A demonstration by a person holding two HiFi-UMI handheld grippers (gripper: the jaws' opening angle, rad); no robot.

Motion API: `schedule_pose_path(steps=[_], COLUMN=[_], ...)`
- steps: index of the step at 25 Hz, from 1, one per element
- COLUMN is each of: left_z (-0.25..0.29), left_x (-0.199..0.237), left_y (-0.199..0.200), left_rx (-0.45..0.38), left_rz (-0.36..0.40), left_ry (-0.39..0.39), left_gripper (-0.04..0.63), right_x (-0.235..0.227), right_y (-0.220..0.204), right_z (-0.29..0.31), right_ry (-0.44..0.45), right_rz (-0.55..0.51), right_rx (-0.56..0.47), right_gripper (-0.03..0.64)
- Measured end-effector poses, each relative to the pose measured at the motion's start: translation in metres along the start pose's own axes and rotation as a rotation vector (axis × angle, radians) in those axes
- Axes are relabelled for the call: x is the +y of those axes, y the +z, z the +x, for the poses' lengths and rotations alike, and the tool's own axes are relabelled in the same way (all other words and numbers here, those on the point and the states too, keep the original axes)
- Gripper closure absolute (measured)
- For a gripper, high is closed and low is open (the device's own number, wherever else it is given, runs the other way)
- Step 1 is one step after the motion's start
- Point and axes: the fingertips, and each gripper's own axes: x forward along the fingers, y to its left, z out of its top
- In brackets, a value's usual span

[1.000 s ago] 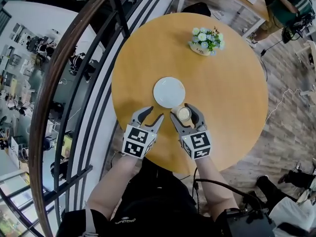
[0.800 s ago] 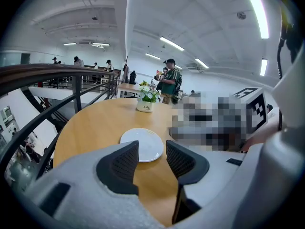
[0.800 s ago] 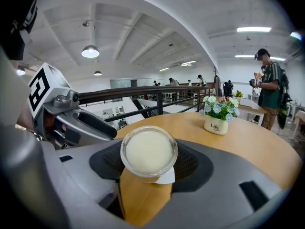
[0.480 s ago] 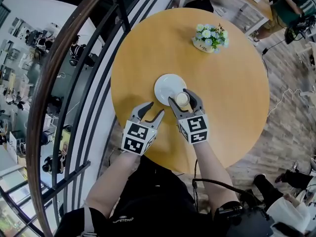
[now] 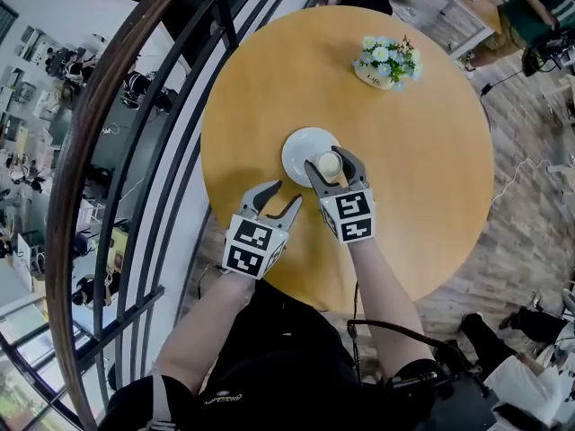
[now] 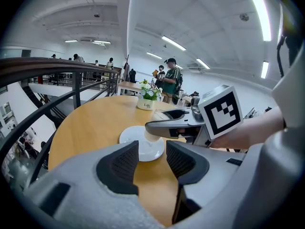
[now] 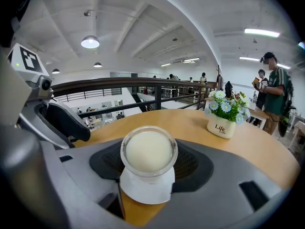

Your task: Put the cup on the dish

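Bearing dish (image 5: 301,146), round wood table (image 5: 422,169), rt gripper (image 5: 329,159) w/ cup (image 5: 330,164), railing (image 6: 47,65), plank floor (image 5: 530,205)

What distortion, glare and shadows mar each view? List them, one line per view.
Head view: the fisheye bows the railing and the table edge; light is even and shadows are faint.
Left gripper view: dark round vignette at the corners; the ceiling strips glare.
Right gripper view: the cup is sharp up close; the lamp is blown out.
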Motion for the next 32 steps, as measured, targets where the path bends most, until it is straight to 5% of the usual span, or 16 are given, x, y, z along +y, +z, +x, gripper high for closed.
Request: schedule_pose_path(steps=[32], left_z=[-0.001], left_x=[0.007], left_y=[-0.014], left_rx=[0.017], left_rz=[-0.024], left_ry=[0.007], left_gripper=[0.411], right_x=[-0.001], right_y=[-0.027], right_z=[0.047], right_ry=[-0.005], right_rz=[-0.012], right_rx=[0.141], right_gripper=[0.359])
